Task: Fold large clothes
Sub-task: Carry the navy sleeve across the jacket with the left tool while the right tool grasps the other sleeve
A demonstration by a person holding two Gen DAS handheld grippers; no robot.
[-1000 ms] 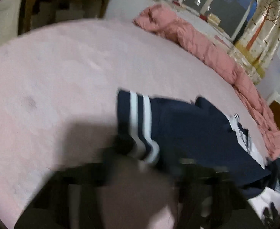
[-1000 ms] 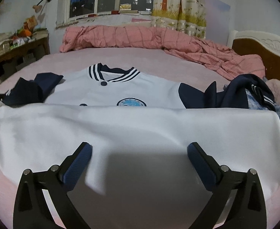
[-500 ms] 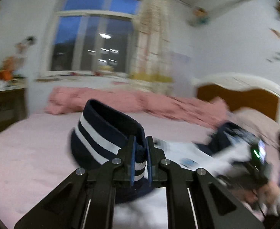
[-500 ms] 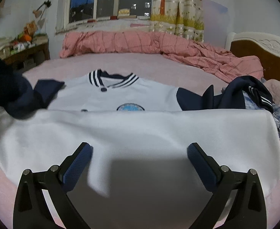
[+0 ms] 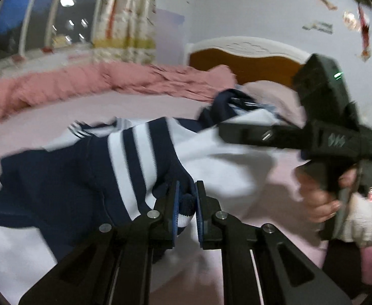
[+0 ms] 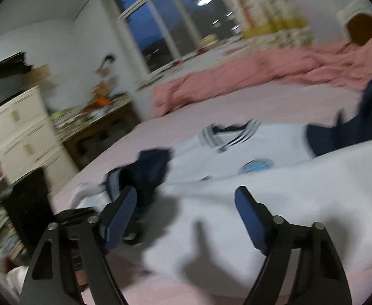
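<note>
My left gripper [image 5: 186,203] pinches the navy striped cuff [image 5: 186,209]; right gripper [image 6: 186,216] wide above the white jacket [image 6: 274,190], jaws just narrowing, nothing held.

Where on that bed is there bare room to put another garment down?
Bare pink sheet lies between the crumpled pink quilt and the white jacket. Toward the headboard it is crowded: a dark clothes heap lies there.
</note>
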